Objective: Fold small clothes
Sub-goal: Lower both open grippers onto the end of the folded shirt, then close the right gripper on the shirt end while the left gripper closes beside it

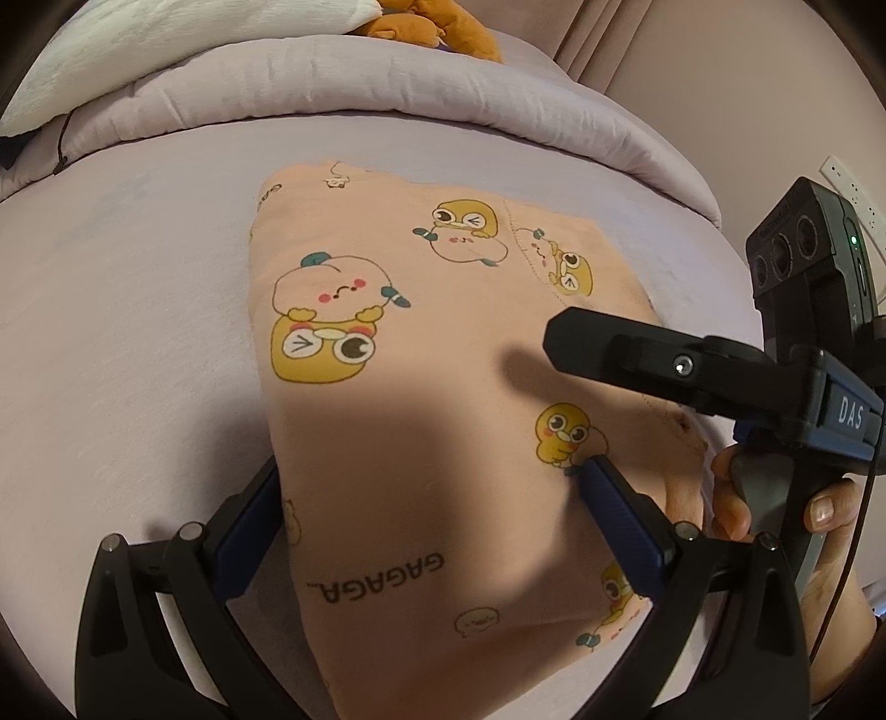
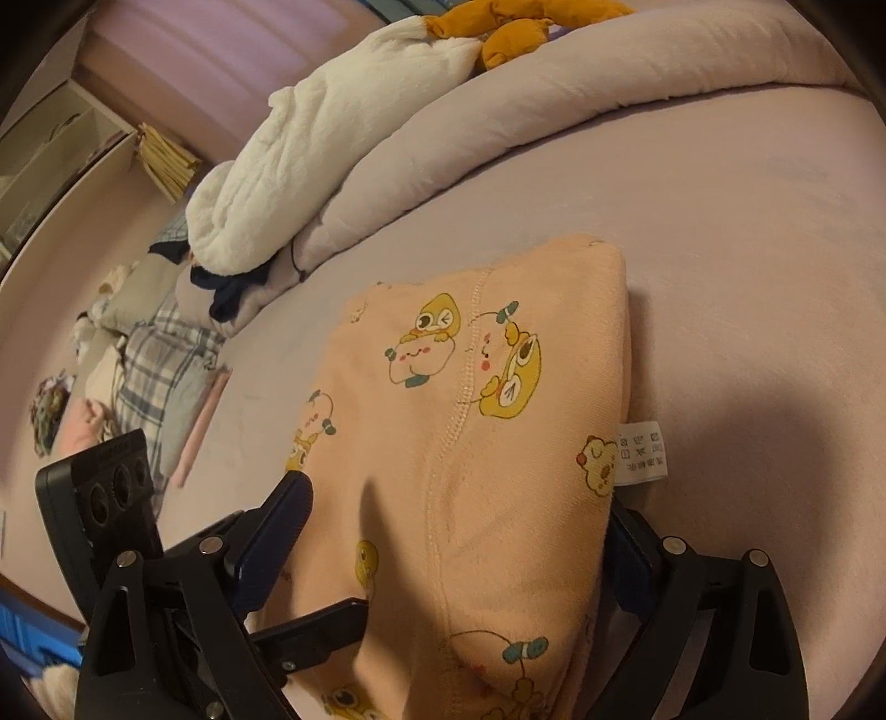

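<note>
So the peach garment (image 1: 421, 354) with the cartoon duck prints is lying folded on the lilac bed sheet (image 1: 122, 310), roughly mid-bed, well short of the rolled-up duvet (image 1: 387, 83) that runs along the far edge. Left gripper (image 1: 426, 515) has its blue-padded fingers (image 1: 620, 509) spread apart with the near end of the garment sitting between them, one finger at the cloth's left edge and the other resting on top of the fabric, not pinching anything as far as I can see. Right gripper (image 2: 459, 543) is the same deal from the other side: jaws apart, straddling the near part of the cloth, its right finger tucked down by the garment's edge just below the white care label (image 2: 642, 451). In the left wrist view you can also see a hand (image 1: 775, 498) wrapped round the right gripper's handle. White fluffy blanket (image 2: 310, 166) and an orange plush toy (image 2: 515, 27) are piled up on the duvet, and a plaid cloth (image 2: 160, 365) sits off at the bed's left edge
</note>
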Action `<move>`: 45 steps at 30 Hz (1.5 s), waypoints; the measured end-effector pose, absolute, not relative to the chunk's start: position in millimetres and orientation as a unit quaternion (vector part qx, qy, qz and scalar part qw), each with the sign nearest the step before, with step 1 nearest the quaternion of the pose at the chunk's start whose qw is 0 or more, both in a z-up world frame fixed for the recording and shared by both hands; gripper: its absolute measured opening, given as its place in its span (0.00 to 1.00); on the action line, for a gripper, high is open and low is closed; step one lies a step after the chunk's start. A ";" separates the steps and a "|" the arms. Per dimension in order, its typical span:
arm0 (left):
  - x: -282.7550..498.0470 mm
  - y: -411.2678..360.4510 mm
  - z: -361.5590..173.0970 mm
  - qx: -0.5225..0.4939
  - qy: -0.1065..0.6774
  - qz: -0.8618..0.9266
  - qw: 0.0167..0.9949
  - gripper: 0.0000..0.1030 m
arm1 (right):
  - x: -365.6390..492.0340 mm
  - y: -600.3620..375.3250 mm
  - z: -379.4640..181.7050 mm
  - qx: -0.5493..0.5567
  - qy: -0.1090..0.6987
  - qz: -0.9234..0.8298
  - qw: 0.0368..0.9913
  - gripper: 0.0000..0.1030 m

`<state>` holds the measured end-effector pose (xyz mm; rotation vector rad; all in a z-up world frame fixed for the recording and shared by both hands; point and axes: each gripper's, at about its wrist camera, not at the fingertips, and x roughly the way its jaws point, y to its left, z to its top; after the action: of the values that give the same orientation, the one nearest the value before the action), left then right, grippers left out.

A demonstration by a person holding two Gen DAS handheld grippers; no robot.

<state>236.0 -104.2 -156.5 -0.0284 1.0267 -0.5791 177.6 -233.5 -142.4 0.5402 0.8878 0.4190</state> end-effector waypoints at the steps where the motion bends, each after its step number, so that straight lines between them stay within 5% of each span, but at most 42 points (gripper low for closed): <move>1: 236.1 -104.5 -156.8 -0.013 0.484 -0.274 0.831 0.99 | 178.1 -233.2 -142.4 0.256 0.421 0.199 0.847 0.91; 13: 236.2 -109.5 -158.6 -0.010 0.480 -0.269 0.835 0.98 | 179.4 -236.0 -145.3 0.241 0.427 0.195 0.850 0.71; 27: 240.0 -108.0 -154.1 -0.018 0.486 -0.257 0.835 0.81 | 175.7 -243.0 -147.4 0.232 0.430 0.183 0.853 0.46; 41: 236.7 -102.4 -149.7 -0.007 0.472 -0.244 0.847 0.45 | 170.9 -221.1 -126.7 0.183 0.410 0.167 0.878 0.29; 45: 235.1 -102.6 -150.8 -0.006 0.470 -0.243 0.848 0.42 | 170.3 -215.7 -121.9 0.175 0.404 0.169 0.882 0.29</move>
<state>235.1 -102.6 -150.8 -0.0129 0.9914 -0.5127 170.3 -215.7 -121.9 0.3635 0.8413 0.3518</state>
